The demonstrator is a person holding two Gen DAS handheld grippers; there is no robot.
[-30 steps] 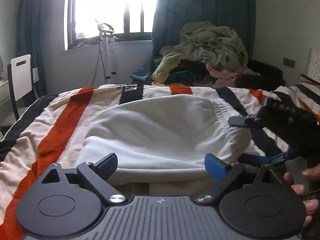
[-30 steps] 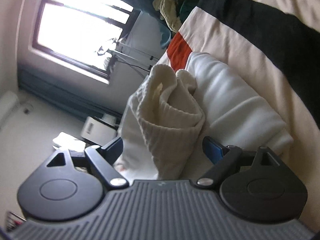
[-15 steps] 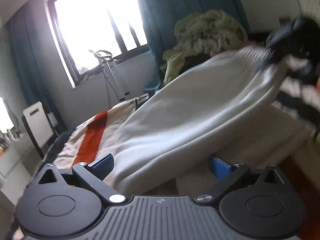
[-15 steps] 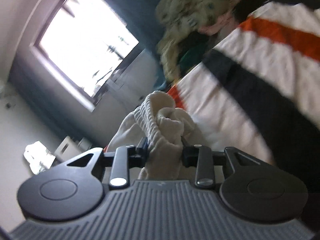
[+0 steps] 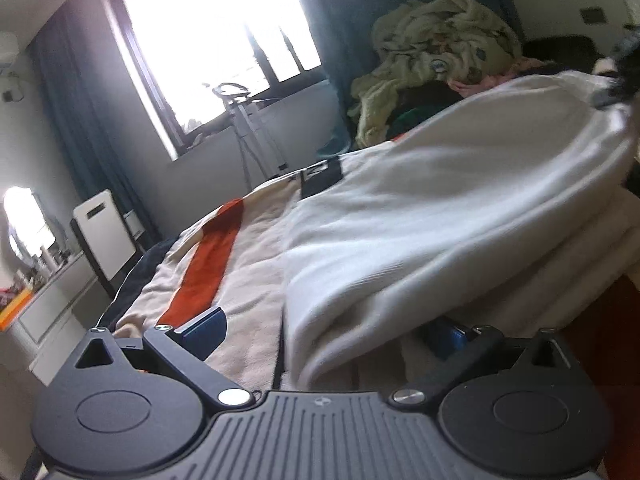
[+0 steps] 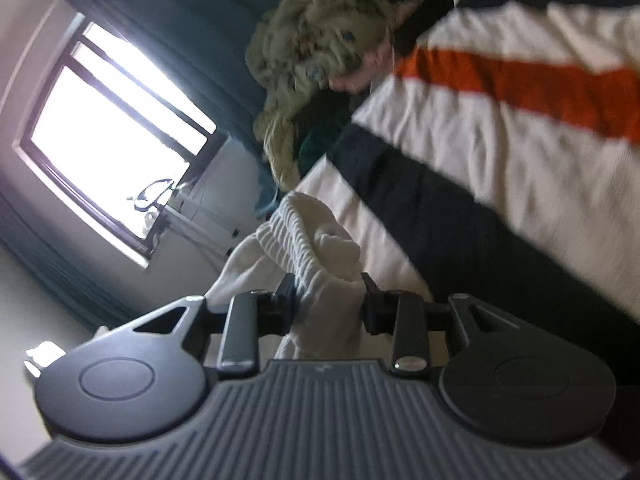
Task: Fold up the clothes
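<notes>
Since the earlier frame, the white garment has been lifted at one end off the striped bedspread and now slopes up toward the right of the left wrist view. The right gripper is clamped on its bunched ribbed hem, the jaws having closed onto it. The left gripper has just been opening, jaws wide apart; the garment's lower edge lies between them, unpressed.

Garment on blanket
</notes>
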